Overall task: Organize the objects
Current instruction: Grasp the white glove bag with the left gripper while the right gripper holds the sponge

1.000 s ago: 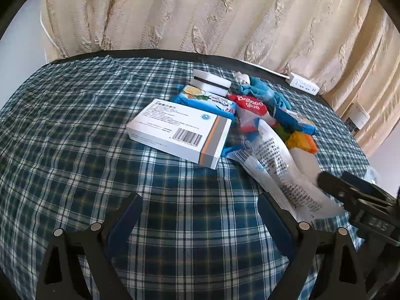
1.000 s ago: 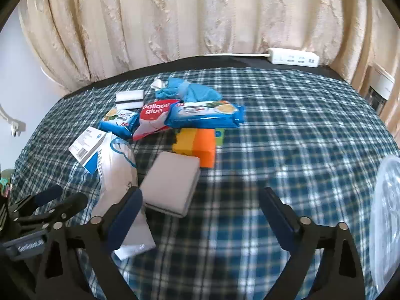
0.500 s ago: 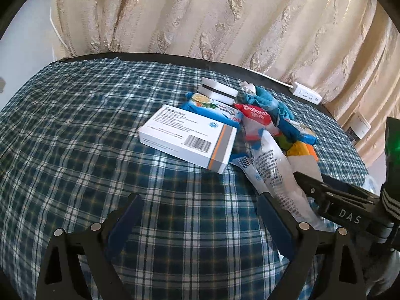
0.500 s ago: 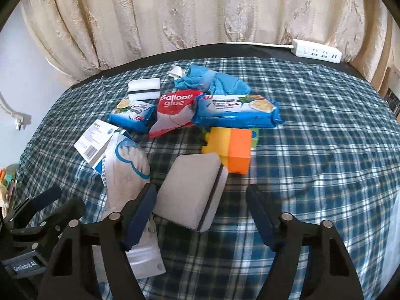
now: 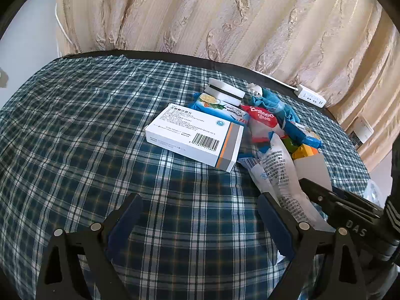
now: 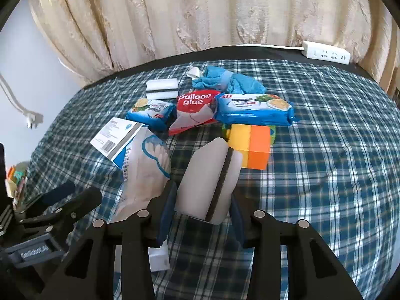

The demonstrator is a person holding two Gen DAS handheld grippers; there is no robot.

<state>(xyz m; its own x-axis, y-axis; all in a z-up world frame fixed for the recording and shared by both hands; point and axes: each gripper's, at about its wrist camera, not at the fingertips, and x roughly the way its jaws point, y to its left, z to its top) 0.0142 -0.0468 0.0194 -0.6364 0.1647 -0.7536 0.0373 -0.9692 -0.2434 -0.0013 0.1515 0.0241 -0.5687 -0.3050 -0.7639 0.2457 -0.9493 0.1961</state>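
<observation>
A pile of objects lies on a blue plaid tablecloth (image 5: 75, 150). My right gripper (image 6: 201, 212) is shut on a grey-white sponge with a dark middle layer (image 6: 210, 182), squeezed between the pads. Beside it lie a white plastic pouch (image 6: 147, 172), a yellow-orange block (image 6: 250, 147), a red "Balloon glue" pack (image 6: 195, 110), two blue snack packs (image 6: 252, 112) and a white medicine box (image 5: 195, 135). My left gripper (image 5: 200, 220) is open and empty above bare cloth, short of the box. The right gripper shows at the left wrist view's right edge (image 5: 345, 210).
A second white sponge (image 6: 162, 88) and a blue cloth (image 6: 230, 82) lie at the back of the pile. A white power strip (image 6: 327, 53) sits at the table's far edge before beige curtains. A clear plastic item (image 5: 372, 192) shows at the right.
My right gripper has moved forward onto the grey-white sponge and closed on it. My left gripper has drifted slightly, staying open.
</observation>
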